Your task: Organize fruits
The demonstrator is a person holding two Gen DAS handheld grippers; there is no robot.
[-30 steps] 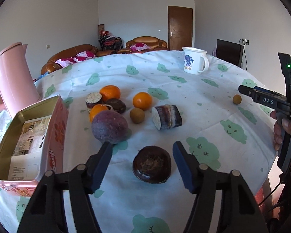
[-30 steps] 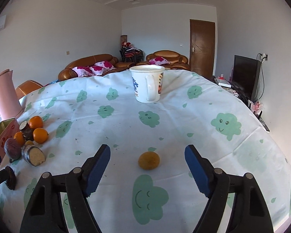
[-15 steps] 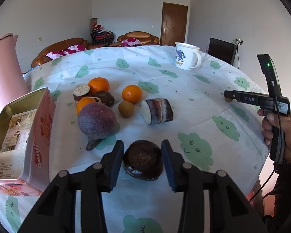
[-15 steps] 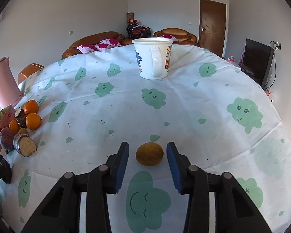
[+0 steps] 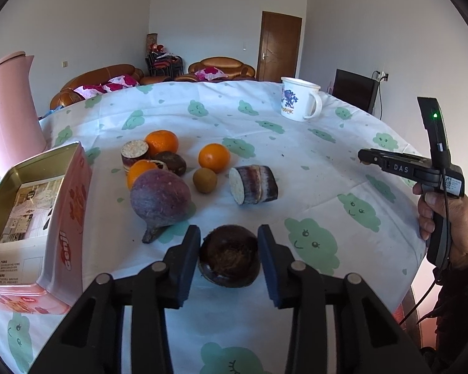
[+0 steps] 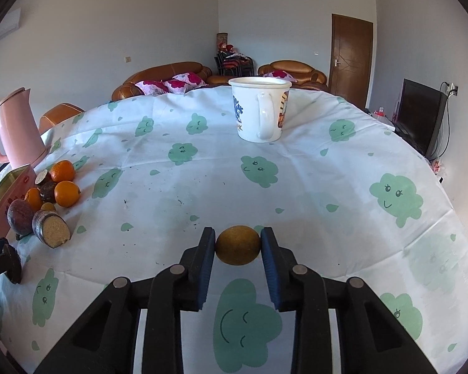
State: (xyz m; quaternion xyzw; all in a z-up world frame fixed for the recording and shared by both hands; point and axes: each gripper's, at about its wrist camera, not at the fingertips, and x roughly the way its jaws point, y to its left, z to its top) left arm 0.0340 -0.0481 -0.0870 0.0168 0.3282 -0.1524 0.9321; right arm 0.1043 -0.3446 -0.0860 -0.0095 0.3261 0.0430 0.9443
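A dark brown round fruit (image 5: 229, 258) lies on the cloud-print tablecloth between the pads of my left gripper (image 5: 229, 233). Its jaws are closing and both pads touch the fruit's sides. My right gripper (image 6: 237, 237) is shut on a small yellow-brown fruit (image 6: 237, 245) near the table's right side. In the left wrist view the right gripper (image 5: 363, 157) shows at the right, held by a hand (image 5: 446, 215). Beyond the left gripper sit a purple bulb-shaped fruit (image 5: 160, 198), three oranges (image 5: 214, 158), a small brown fruit (image 5: 205, 180) and a cut cane piece (image 5: 254, 184).
An open pink tin box (image 5: 68, 218) stands at the left, next to the purple fruit. A pink kettle (image 5: 9, 118) is behind it. A white mug (image 6: 260, 112) stands at the far side of the table. The table edge (image 5: 421, 249) drops off at the right.
Both grippers have closed from wide open. The left pads came in onto the dark fruit and the right pads onto the small yellow-brown fruit.
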